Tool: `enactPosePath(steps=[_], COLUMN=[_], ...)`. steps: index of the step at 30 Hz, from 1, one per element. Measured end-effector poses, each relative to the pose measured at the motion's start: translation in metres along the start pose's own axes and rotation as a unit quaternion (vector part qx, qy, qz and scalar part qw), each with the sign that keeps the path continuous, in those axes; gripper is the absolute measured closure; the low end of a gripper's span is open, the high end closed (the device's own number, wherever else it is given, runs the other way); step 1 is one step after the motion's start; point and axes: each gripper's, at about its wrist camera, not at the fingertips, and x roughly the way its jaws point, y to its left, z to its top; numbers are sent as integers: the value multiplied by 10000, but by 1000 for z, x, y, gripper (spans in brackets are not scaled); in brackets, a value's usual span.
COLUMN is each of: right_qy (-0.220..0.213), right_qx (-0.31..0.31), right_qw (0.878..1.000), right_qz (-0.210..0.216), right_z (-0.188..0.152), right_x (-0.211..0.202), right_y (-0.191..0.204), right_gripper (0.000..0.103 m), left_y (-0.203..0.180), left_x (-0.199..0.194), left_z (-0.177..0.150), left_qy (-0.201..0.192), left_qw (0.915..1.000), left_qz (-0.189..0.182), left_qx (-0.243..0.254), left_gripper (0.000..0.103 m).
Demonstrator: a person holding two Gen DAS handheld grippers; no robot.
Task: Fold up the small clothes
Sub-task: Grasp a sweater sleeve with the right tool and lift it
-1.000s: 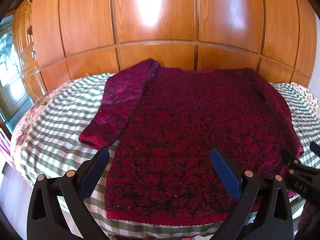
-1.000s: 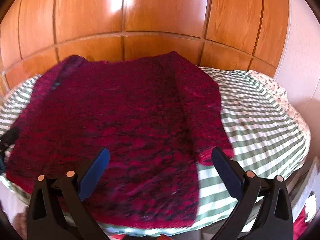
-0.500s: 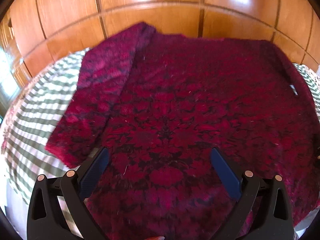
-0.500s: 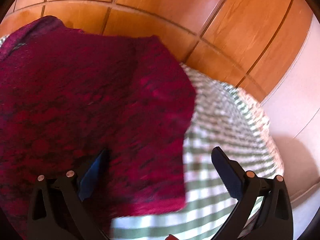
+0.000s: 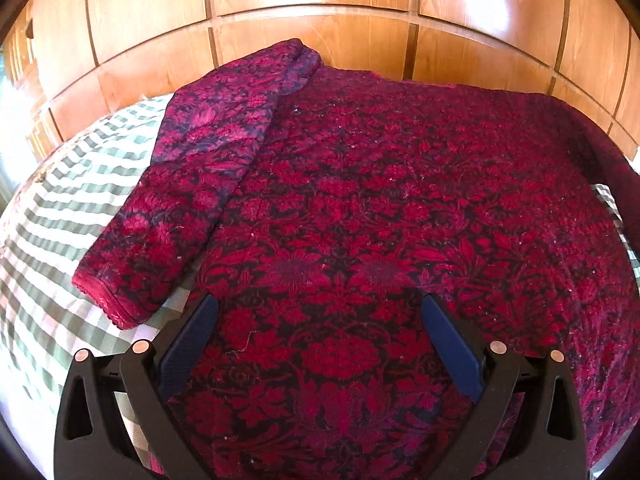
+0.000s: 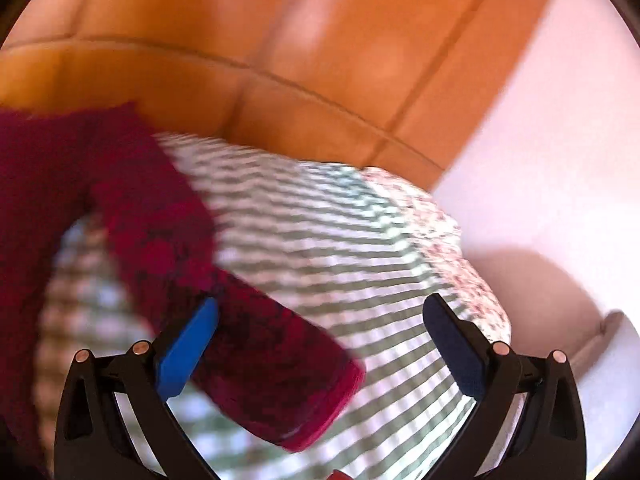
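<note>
Sweater [image 5: 360, 220] spread flat on bed [image 5: 60, 240], unfolded; no fold made yet. Left gripper [image 5: 320, 344] fingers apart above body. Right gripper [image 6: 320, 344] fingers apart w/ sleeve [image 6: 260, 360] between, ungripped.

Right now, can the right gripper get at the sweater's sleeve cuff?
Probably yes. The right gripper is open, and the sleeve cuff lies flat on the checked bedsheet between its fingers with nothing over it. The view is blurred, so height is unclear.
</note>
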Motion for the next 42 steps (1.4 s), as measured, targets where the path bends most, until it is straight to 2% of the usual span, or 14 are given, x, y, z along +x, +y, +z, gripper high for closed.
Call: enactPosePath(steps=[5,9,11,13,15,17,19,21,25,29,32,34,38,42], right_qy=[345,525,383,-46,-642,-1086,-1138,-1057,-431,107,509,954,983,828], right_qx=[145,1076,1782,2354,2600,2413,1607,570,-900,-908,-354,169,1466,2403], right_qw=[9980,9871,9715,9612,9598,9640,9709,9755,9806,9908,9914,9829,9536,9303], right_qz=[-519,-1059,-1518,-1434,-843,265,1364,1841,1686,995,1149,1566,2438,2646], right_z=[14,24,30,32,33,31,29,20,-14,-36,-47,-54,-38,1], right_x=[62,87,80,50,20,-12,-34,-50,-47,6,36,58,75,93], right_y=[-27,-67,-96,-113,-115,-99,-62,-20,45,38,5,-22,-81,-116], right_gripper=[2,2,2,2,2,2,2,2,2,3,33,79,87,87], left_y=[0,1,2,2,0,-1,-2,-2,1,6,7,6,4,4], left_x=[2,3,4,3,3,3,2,2,2,-1,-1,0,-1,0], left_z=[3,1,1,1,0,-2,-3,-3,1,4,5,4,3,3], left_qy=[61,40,18,2,-14,-43,-48,-25,70,88,78,70,66,83], left_qw=[10000,9999,9999,10000,10000,10000,10000,10000,9999,9996,9994,9996,9997,9997], left_qz=[-43,-100,-115,-93,-62,-23,-10,-26,-131,-263,-324,-284,-223,-214], left_qx=[-33,-28,-37,-17,4,27,39,41,34,-49,-105,-68,-34,-45], left_gripper=[3,3,3,3,3,3,3,3,3,3,3,3,3,3])
